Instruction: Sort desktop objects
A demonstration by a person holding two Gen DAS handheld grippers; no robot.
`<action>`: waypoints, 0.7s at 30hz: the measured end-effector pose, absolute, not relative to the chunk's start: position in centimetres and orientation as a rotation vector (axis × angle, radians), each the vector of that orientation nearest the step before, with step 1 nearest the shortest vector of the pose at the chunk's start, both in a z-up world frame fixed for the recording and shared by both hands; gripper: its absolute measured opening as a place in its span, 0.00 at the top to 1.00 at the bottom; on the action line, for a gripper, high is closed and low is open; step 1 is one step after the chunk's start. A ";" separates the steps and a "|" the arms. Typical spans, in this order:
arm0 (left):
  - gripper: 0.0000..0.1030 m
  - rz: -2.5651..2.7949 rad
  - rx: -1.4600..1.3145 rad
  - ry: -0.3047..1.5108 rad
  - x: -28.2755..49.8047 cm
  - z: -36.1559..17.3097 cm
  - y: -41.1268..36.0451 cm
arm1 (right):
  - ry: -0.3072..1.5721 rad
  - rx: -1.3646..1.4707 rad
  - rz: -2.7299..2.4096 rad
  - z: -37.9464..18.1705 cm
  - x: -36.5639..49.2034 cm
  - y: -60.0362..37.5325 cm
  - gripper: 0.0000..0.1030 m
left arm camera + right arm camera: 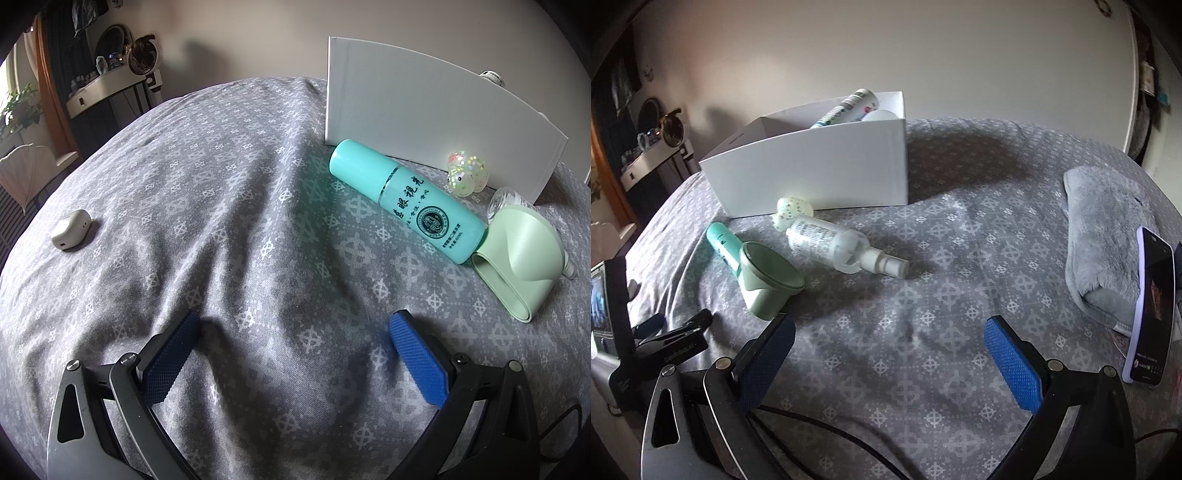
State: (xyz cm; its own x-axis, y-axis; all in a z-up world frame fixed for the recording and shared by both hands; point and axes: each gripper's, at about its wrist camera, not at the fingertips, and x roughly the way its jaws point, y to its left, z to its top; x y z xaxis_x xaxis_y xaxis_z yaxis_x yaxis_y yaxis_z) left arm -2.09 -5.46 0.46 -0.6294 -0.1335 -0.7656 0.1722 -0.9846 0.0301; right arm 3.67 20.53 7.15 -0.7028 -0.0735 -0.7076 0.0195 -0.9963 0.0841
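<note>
A white box [820, 173] stands on the grey patterned cloth [905, 314], with a tube [846, 107] and a white item inside. In front of it lie a teal bottle [406, 201], a pale green cup-shaped holder [517, 258], a clear spray bottle [842, 247] and a small speckled clear toy [467, 173]. A small white charger-like case [70, 234] lies far left. My left gripper [295, 354] is open, low over bare cloth, short of the teal bottle. My right gripper [890, 354] is open too, with nothing between its fingers, near the green holder [768, 284].
A grey plush cloth [1108, 236] lies at the right with a phone [1150, 306] leaning against it. A black clamp stand with a screen [613, 325] is at the left edge. A black cable [831, 435] runs across the near cloth. A shelf [107, 88] stands beyond.
</note>
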 end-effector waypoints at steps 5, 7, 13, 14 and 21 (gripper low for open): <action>0.00 -2.691 1.259 0.069 -2.1 0.5 -5.5 | 0.158 1.130 -2.778 6.9 4.3 16.4 0.00; 0.00 -2.691 1.259 0.068 -2.1 0.5 -5.5 | 0.246 1.152 -2.745 6.2 4.3 15.3 0.00; 0.00 -2.691 1.259 0.068 -2.1 0.5 -5.5 | 0.224 1.216 -2.784 5.5 3.8 16.4 0.00; 0.00 -2.691 1.259 0.069 -2.1 0.5 -5.5 | 0.206 1.225 -2.800 5.5 3.7 16.8 0.00; 0.00 -2.691 1.259 0.068 -2.1 0.5 -5.5 | 0.018 1.289 -2.851 5.4 3.1 19.6 0.00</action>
